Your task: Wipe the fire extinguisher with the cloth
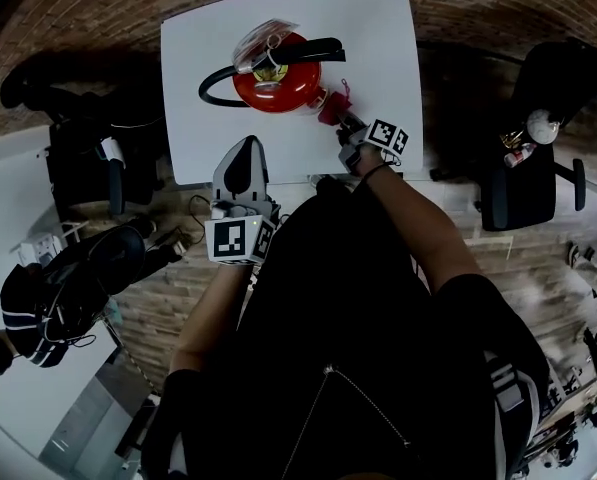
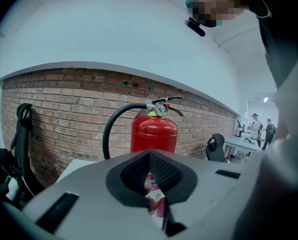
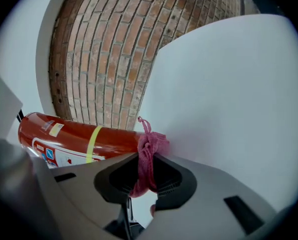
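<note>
Person's black top [image 1: 378, 338] fills the lower head view, both arms reaching out of it. Left claw [image 1: 242, 158] sits at the near edge of the white tabletop [image 1: 378, 38], jaws pressed almost together, only a slit, nothing in them. Red fire extinguisher [image 2: 154, 134] stands upright straight ahead of the left claw, well apart, with its black hose [image 2: 111, 129] looping off to that claw's left and its gauge [image 2: 161, 108] at the top. Right claw [image 3: 144, 184] is pinching a pink knitted cloth [image 3: 148, 159]. The bunched cloth sticks out past the tips and looks to be touching the cylinder's side, low down. In the head view the cloth [image 1: 333, 106] sits between the right claw [image 1: 350, 128] and the red body. Judgement: wiping is just at contact, and most of the surface is not yet covered. The extinguisher should be heavy, rigid and smooth-painted, so the cloth will slide easily, but a high sideways push could rock it. Best steadied by the left claw at the neck under the lever handle [image 1: 313, 46], not the hose. The cloth is soft, light and floppy, the bite on it is narrow, and it may pull out under drag.
</note>
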`<state>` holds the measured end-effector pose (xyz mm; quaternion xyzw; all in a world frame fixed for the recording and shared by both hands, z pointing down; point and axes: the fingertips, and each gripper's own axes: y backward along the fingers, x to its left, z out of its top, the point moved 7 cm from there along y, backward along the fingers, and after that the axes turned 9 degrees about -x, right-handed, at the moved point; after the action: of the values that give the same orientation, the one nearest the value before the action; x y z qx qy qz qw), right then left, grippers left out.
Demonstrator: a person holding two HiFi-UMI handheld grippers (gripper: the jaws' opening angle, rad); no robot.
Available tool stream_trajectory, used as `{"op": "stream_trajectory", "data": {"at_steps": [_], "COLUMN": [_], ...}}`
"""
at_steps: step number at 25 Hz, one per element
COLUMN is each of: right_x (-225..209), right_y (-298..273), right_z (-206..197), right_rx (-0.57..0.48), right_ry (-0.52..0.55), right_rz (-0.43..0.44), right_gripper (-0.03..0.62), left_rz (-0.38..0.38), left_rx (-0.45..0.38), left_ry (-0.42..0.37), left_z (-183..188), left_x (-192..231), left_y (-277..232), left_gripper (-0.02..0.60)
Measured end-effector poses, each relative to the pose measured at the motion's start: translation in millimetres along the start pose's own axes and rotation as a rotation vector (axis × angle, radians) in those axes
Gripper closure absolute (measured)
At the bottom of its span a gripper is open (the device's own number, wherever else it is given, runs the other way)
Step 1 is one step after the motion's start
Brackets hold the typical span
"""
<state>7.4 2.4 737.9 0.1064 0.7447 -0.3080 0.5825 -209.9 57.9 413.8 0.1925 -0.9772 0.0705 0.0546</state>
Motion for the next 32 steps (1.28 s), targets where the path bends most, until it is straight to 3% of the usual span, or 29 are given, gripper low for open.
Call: {"op": "stream_trajectory", "data": {"at_steps": [5,9,13,22,32], "right_x": [-16.0,-18.6,-13.1,7.3,35.9], "right_y": [-6.9,-5.1,-9.7,-5.5,10.0], "right_z": [-3.6,-3.2,-3.7,-9.5,-5.6], "right_rx": [-0.03,-0.027,0.001,-0.038,-0.054], "right_ry": [0.047,0.095,0.081,-0.022,-0.04], "right_rz": [-0.055,-0.146,-0.183,-0.087,0.006], "right_gripper": [0.508,0.508,0.508,0.508,0.508], "left_rz": [-0.006,-0.016,-0.027,-0.028,-0.034], "left_rx": [0.011,0.011,0.006,-0.016,-0.028], "left_ry": [-0.01,-0.008,-0.007,-0.004,0.0], "left_z": [-2.2,-2.3,-1.4,1.2,4.1], "left_x": [8.1,10.3,12.3,20.7,21.4], "left_y": [6.7,9.7,12.1,18.1,23.6], "left_gripper": [0.574,0.574,0.575,0.574,0.574]}}
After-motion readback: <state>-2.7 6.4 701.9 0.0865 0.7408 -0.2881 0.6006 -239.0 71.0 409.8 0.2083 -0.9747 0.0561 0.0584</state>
